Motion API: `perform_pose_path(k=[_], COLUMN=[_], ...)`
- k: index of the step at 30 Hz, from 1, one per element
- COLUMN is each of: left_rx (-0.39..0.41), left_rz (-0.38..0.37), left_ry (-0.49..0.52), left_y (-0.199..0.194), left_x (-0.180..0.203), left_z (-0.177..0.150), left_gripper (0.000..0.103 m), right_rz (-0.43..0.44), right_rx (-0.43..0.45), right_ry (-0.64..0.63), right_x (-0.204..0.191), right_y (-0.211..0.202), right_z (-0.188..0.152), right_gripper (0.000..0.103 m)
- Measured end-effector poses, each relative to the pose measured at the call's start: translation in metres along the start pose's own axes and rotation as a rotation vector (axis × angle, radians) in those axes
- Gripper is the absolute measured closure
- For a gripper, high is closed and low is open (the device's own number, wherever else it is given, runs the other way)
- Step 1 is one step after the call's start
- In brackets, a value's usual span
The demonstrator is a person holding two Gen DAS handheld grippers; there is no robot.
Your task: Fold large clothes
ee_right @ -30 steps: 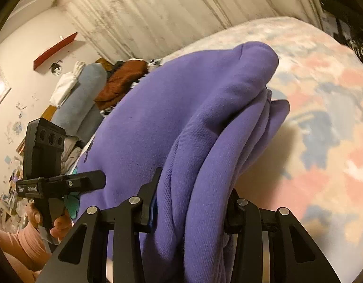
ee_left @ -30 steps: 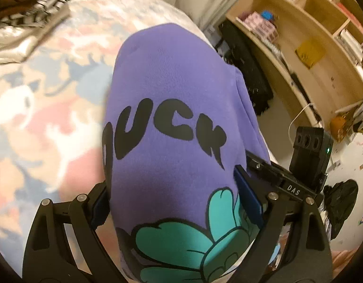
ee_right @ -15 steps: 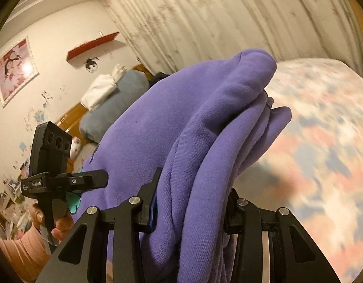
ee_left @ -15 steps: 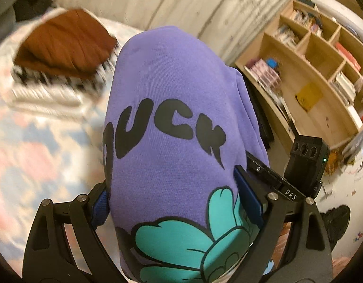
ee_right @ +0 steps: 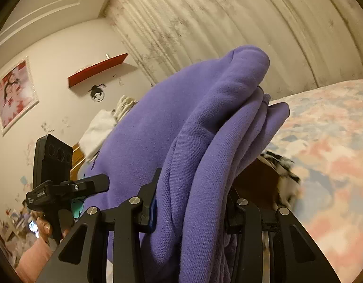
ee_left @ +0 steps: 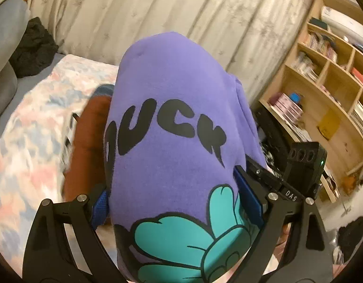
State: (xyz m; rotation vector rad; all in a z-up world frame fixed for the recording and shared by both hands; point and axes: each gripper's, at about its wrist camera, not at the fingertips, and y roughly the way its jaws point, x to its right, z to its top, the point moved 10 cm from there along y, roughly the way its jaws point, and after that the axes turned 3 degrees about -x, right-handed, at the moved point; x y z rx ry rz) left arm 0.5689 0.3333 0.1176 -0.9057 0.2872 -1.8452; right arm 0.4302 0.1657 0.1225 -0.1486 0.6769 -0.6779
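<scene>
A folded purple sweatshirt [ee_left: 172, 108] with black "DUCK" letters and a teal cartoon hand fills the left wrist view; it also shows in the right wrist view [ee_right: 205, 122] as a thick stack of purple folds. My left gripper [ee_left: 174, 202] is shut on one side of the bundle. My right gripper [ee_right: 191, 210] is shut on the other side, its jaws pinching several layers. The bundle is held in the air above the bed. The other gripper's body shows beside the bundle in each view.
A pile of folded clothes, brown on top [ee_left: 87, 146], lies on the patterned bedspread [ee_left: 28, 141] below the sweatshirt; it also shows in the right wrist view [ee_right: 264, 179]. Curtains [ee_left: 158, 11] hang behind. Wooden shelves [ee_left: 323, 99] stand at the right.
Both grippers have carried the sweatshirt up and forward toward the curtains. The brown-topped pile has come in under the bundle. The grip on the sweatshirt has not changed.
</scene>
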Motion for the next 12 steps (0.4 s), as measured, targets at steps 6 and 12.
perform_pose_path(k=[6,12], left_rx=[-0.083,-0.046], left_rz=[0.069,0.011], left_ry=[-0.087,-0.086], left_y=[0.082,0.101], left_x=[-0.111,-0.112], left_z=[0.002,-0.016], left_gripper=[0.012,0.010], right_rz=[-0.042,-0.054], right_rx=[-0.081,-0.099], right_ry=[0.100,0.168], right_x=[0.073,0.116], right_y=[0.144,0.192], right_z=[-0.016,-0.051], right_gripper=[0.064,0.054])
